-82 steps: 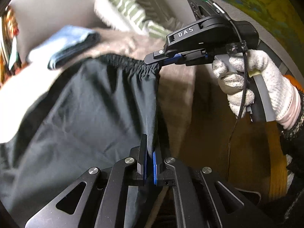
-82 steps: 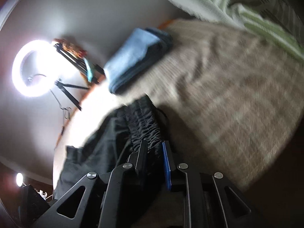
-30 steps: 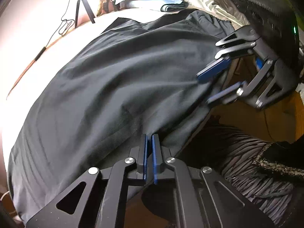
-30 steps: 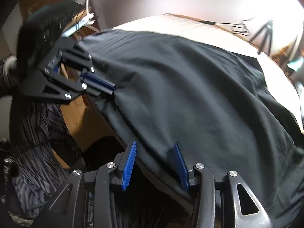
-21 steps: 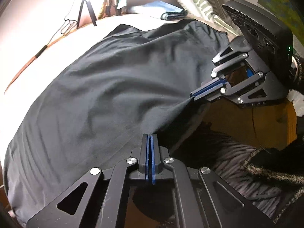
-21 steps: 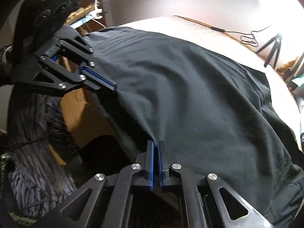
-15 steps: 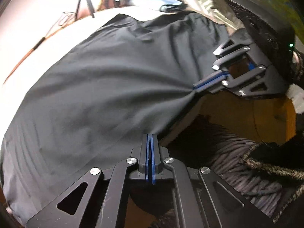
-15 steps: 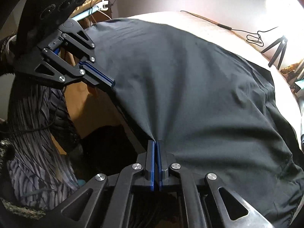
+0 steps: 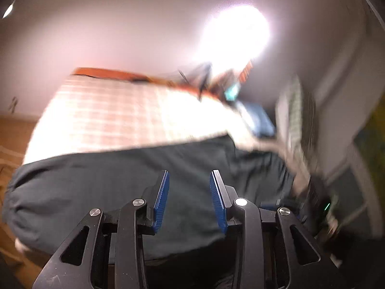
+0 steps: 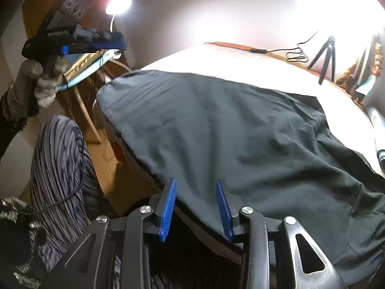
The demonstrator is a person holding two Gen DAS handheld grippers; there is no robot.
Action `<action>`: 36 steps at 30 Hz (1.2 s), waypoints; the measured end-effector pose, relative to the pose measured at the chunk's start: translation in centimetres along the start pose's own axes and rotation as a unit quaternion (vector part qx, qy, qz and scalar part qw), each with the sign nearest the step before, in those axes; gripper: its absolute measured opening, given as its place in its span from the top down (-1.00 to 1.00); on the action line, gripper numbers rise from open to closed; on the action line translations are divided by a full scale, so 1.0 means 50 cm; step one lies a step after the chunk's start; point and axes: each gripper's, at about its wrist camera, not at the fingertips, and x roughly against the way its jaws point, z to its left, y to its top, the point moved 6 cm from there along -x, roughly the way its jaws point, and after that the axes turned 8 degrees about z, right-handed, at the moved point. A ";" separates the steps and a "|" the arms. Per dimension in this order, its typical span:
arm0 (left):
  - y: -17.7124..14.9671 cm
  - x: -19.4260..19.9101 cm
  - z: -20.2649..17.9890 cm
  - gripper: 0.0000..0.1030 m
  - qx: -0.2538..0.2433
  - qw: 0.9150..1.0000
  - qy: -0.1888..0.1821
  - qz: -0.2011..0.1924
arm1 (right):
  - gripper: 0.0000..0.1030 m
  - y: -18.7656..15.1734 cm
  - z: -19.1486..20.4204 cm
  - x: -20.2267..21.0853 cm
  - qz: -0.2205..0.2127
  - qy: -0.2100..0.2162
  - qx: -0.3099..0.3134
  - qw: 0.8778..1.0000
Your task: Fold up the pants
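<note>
In the left wrist view, the pants (image 9: 125,187) are lying dark and flat across the near edge of the bed (image 9: 115,118), spreading beyond and beneath the left gripper (image 9: 189,200), whose jaws are standing wide apart and holding nothing. The frame is blurring; a bright lamp (image 9: 235,33) is glaring above a folded blue cloth (image 9: 261,120) and a striped pillow (image 9: 294,118). In the right wrist view, the pants (image 10: 240,130) are draping over the bed's (image 10: 216,60) near edge, just ahead of the right gripper (image 10: 195,207), whose jaws are gaping wide and gripping nothing. The left gripper (image 10: 79,41) is hovering up at the left, well apart from the fabric. A tripod (image 10: 324,55) is standing by the white wall (image 10: 204,7).
</note>
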 end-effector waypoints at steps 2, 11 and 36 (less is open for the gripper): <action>0.016 0.074 0.051 0.36 0.041 0.999 0.000 -0.034 | 0.11 0.006 -0.001 0.005 -0.006 -0.008 -0.014 1.000; -0.004 0.353 0.262 0.13 0.136 0.977 0.092 -0.139 | 0.08 0.036 -0.014 -0.006 -0.013 0.002 -0.051 0.999; -0.282 0.004 0.644 -0.05 0.452 0.886 -0.052 -0.092 | 0.08 0.137 0.029 -0.068 0.014 0.000 -0.031 0.999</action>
